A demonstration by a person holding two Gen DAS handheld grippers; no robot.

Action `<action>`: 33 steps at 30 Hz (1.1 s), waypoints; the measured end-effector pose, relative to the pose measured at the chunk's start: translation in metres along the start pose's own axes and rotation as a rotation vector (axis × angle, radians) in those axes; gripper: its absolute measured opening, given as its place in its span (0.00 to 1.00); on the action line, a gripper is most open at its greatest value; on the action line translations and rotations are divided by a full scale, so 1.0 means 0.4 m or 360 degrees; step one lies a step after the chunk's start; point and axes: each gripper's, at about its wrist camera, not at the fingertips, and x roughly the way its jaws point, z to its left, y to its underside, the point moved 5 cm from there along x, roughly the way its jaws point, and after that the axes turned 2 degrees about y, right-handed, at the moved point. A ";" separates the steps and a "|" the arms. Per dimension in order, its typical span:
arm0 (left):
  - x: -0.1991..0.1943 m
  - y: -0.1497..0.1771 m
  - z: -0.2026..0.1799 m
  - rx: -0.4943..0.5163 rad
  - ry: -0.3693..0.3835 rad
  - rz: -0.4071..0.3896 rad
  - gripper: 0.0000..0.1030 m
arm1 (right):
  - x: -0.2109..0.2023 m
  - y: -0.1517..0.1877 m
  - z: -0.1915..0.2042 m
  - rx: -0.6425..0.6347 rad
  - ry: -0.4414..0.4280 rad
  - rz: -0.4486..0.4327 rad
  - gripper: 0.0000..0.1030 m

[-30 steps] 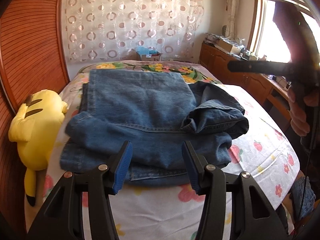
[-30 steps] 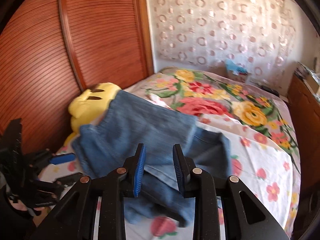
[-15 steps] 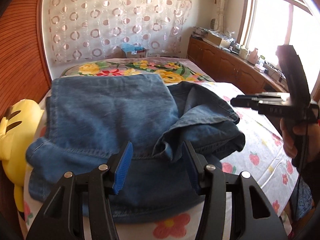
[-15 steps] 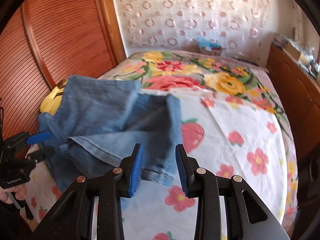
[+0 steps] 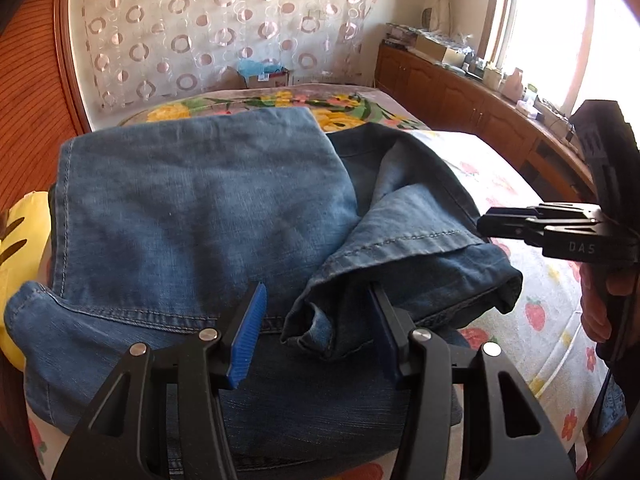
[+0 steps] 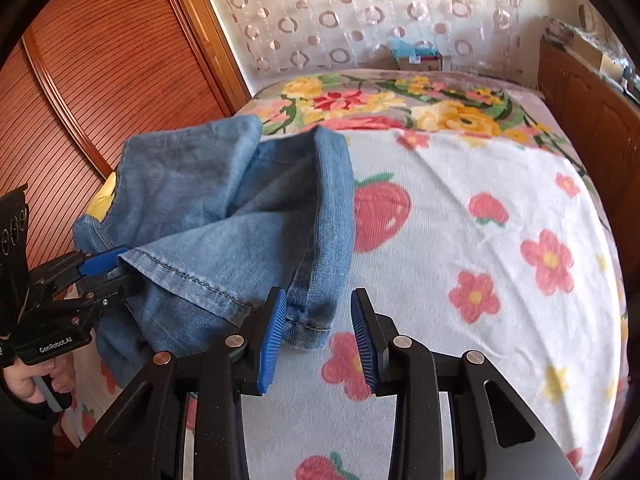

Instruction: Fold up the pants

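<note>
Blue denim pants [image 5: 200, 208] lie partly folded on the bed, with a rumpled leg end [image 5: 404, 256] flopped over the right side. My left gripper [image 5: 316, 336] is open, its jaws either side of the rumpled hem, the right finger tucked under the cloth. My right gripper [image 6: 318, 340] is open at the pants' near corner [image 6: 312, 320], touching nothing I can tell. In the right wrist view the pants [image 6: 224, 208] lie at the left, with the left gripper [image 6: 108, 272] at their left edge. The right gripper [image 5: 500, 224] shows at the right of the left wrist view.
The bed has a floral cover [image 6: 480, 220]. A yellow plush toy [image 5: 20, 248] lies at the bed's left edge against a wooden sliding door [image 6: 100, 60]. A wooden cabinet [image 5: 460, 100] runs along the right under the window. A box [image 5: 264, 76] stands by the curtain.
Both grippers have moved in closer to the pants. The left gripper now straddles the rumpled hem. The right gripper has come down to the near corner of the leg end.
</note>
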 end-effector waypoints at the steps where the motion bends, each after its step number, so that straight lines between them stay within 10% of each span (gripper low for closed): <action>1: 0.000 0.002 0.001 -0.0005 0.0005 -0.0001 0.51 | 0.004 -0.001 -0.001 0.0009 -0.0010 0.0011 0.34; 12: -0.026 -0.002 0.007 -0.0037 0.0079 -0.0047 0.09 | -0.005 -0.020 -0.008 -0.0053 -0.0028 -0.0066 0.03; 33: -0.334 -0.062 0.072 0.0012 0.0037 -0.0358 0.05 | -0.162 -0.222 0.223 -0.0439 -0.0065 -0.0442 0.02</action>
